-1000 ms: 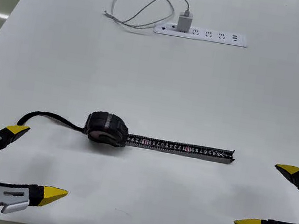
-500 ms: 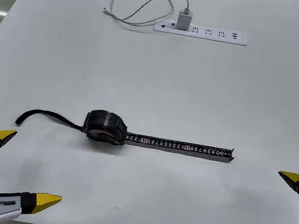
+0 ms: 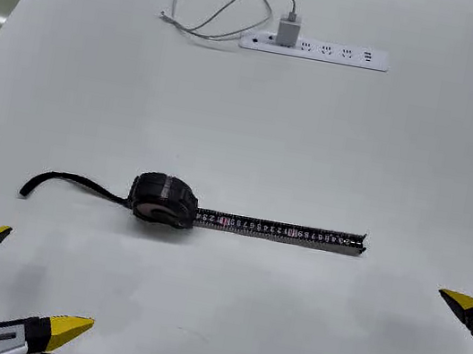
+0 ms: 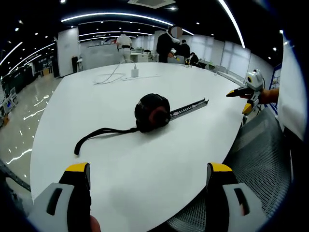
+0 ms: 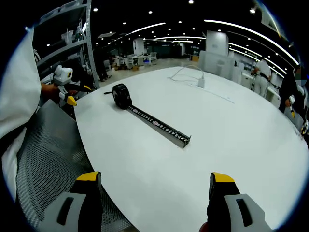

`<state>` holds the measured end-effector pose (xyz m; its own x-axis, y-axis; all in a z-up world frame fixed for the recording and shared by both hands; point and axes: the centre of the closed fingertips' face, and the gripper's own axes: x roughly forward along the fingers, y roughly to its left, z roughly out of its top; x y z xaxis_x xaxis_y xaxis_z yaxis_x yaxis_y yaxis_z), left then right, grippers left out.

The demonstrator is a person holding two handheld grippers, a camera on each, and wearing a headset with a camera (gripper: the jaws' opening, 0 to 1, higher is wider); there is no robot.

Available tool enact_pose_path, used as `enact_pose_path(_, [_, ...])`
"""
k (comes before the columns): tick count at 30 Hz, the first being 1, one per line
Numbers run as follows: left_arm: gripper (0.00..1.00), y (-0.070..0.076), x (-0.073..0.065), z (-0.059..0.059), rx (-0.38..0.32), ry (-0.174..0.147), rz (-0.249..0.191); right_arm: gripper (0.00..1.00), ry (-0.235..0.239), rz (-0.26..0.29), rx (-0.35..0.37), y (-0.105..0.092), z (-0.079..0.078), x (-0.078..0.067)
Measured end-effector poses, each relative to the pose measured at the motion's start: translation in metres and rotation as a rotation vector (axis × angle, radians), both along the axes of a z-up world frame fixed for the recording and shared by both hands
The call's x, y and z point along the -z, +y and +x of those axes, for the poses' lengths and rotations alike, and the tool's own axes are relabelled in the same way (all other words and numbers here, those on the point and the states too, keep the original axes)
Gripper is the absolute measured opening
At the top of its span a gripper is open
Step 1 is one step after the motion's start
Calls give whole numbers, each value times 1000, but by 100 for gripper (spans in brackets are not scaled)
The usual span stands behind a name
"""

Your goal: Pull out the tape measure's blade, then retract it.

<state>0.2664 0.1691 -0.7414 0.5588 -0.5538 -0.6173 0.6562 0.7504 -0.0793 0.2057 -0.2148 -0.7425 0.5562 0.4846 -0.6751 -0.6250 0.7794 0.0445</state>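
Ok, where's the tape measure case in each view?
Head view: tape measure case, left of centre.
Left gripper view: case just above centre, blade running right.
Right gripper view: case upper left, blade running lower right.
Shared landmark: white charger beyond it.

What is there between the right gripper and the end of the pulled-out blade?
Nothing: just bare white table between the right gripper and the blade end. The head view and the right gripper view both show it.

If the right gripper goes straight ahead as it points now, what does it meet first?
Probably the extended blade near its hooked end, lying across the right gripper's path on the table; its height is unclear.
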Motion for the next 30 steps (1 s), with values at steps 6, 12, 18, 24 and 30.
enact_pose_path(6, [98, -7, 1, 4, 7, 6, -8, 91, 1, 11, 7, 1, 3, 4])
enact_pose_path(12, [98, -9, -1, 4, 12, -1, -16, 91, -6, 12, -3, 2, 7, 3])
enact_pose_path(18, [97, -6, 2, 1, 10, 5, -10, 91, 5, 7, -19, 1, 6, 5])
enact_pose_path(24, [97, -8, 0, 3, 10, 3, -14, 91, 4, 5, -16, -1, 7, 3])
enact_pose_path(30, [97, -6, 1, 2, 11, 5, -7, 91, 5, 10, -14, 1, 7, 2])
